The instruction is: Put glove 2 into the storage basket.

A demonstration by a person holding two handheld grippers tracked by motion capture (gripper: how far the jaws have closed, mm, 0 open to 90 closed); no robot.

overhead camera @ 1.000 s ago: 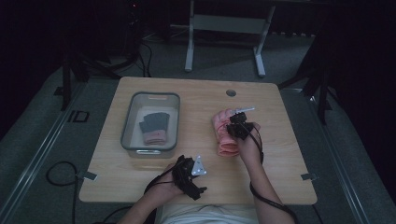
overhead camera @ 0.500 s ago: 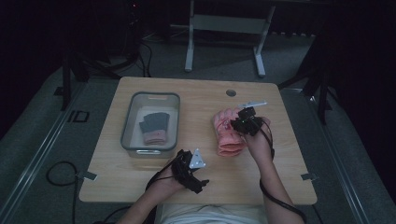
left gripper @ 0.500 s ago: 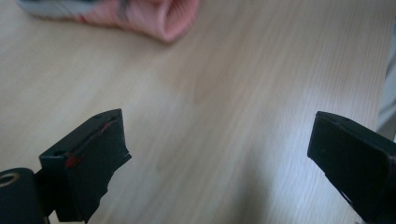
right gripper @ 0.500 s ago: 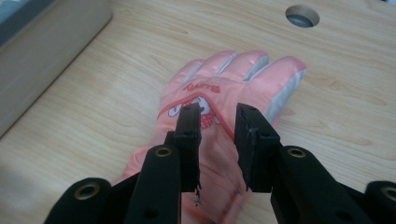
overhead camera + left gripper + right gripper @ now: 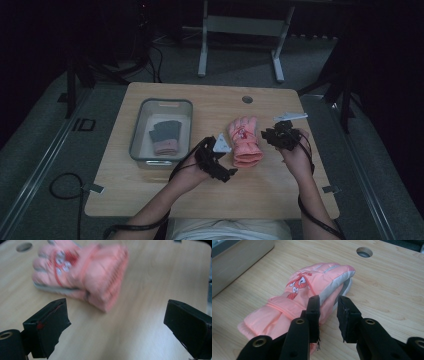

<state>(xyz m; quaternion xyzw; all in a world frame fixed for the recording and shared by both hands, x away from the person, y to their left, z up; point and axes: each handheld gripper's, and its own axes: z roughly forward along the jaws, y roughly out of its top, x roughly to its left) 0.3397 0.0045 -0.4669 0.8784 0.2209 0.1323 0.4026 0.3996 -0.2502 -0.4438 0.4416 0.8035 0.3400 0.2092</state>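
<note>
**Pink glove on the table, not yet binned**

Glove (image 5: 245,141) lies flat on the table (image 5: 280,195), mid-right, cuff toward the near edge, free of both tools. Bin (image 5: 186,107) to its left holds a dark glove and, as far as the dim high view shows, a pink one beneath it. Judging from that, one pair is stowed and this glove is left to go in.

Left gripper (image 5: 115,322) sits near the cuff, jaws wide apart, empty. Right gripper (image 5: 328,315) is just right of the glove, jaws a little apart after opening, nothing between them.
</note>
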